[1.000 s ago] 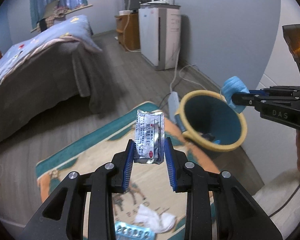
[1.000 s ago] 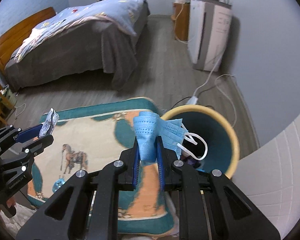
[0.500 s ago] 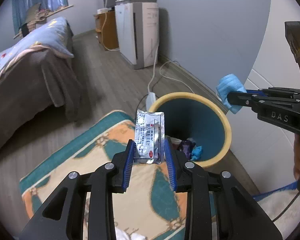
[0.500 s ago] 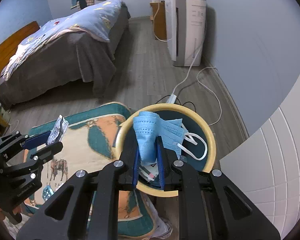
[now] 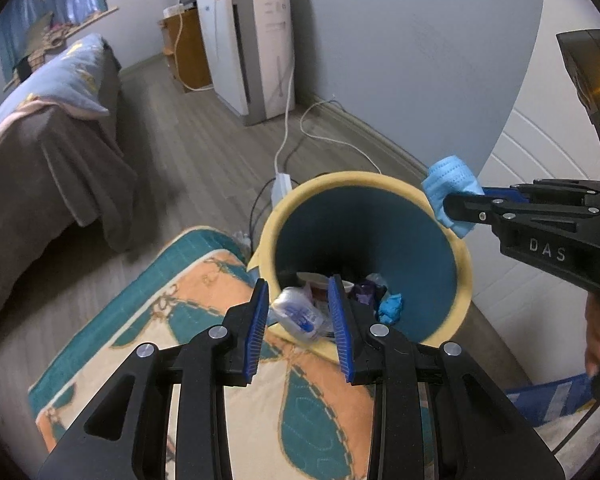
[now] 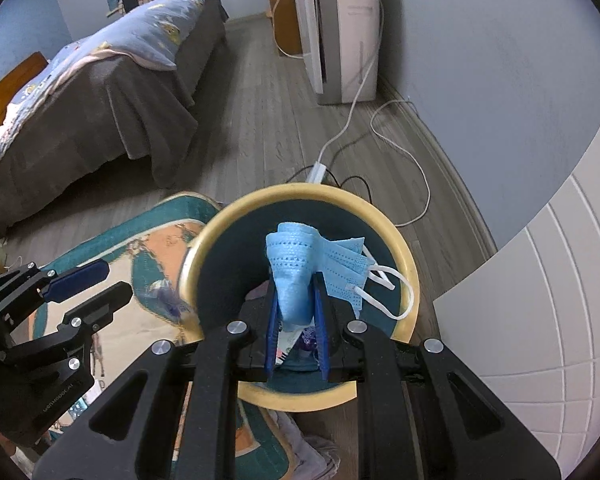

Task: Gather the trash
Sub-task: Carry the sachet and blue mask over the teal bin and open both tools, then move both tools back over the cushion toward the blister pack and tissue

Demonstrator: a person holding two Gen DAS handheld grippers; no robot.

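Beside our patterned teal-and-orange rug, the yellow-rimmed teal bin holds trash; our left gripper gapes around a blurred silver foil packet, our right gripper pinches a blue face mask over it.

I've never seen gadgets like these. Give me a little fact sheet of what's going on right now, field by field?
Setting: bedroom floor beside a patterned rug
Bin: yellow-rimmed teal trash bin, some rubbish already inside
Left tool: open; a blurred foil packet sits between its fingers at the bin's near rim, apparently let go
Right tool: shut on a blue face mask, held over the bin's opening
Not yet done: mask not dropped
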